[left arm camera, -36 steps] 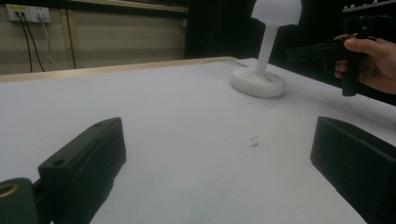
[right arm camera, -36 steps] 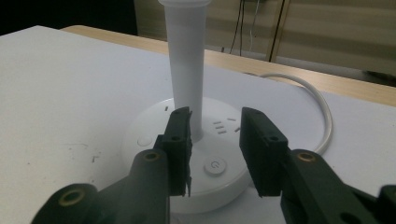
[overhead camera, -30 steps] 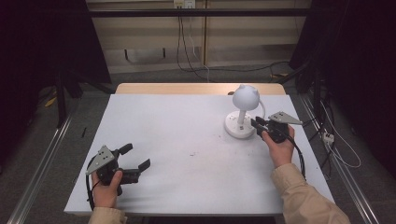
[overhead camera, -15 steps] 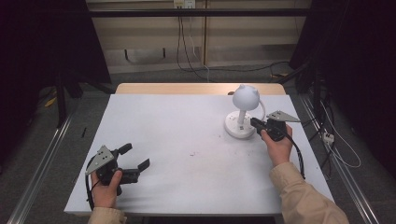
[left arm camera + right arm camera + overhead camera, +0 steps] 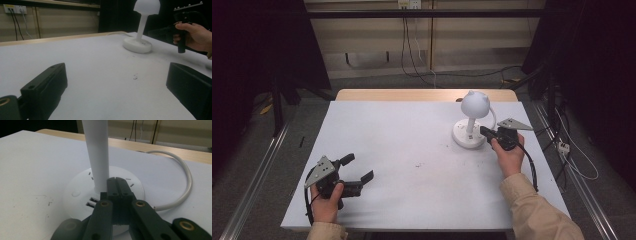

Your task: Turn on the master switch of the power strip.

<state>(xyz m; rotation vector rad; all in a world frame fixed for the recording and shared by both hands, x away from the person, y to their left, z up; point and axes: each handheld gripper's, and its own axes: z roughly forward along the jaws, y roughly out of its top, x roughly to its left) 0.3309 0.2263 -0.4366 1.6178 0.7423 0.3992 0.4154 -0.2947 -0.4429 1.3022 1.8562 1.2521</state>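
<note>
A smooth white plastic desk lamp with a domed shade (image 5: 474, 104), slim round stem and disc base stands just ahead of the right gripper (image 5: 117, 181), whose matte black jaws are pressed together over the base. The right gripper view reveals two slots, a button and the lamp's looping white cord (image 5: 186, 176). The left gripper (image 5: 360, 169) rests with jaws wide apart on the scuffed white table (image 5: 402, 145), the lamp far beyond them.
</note>
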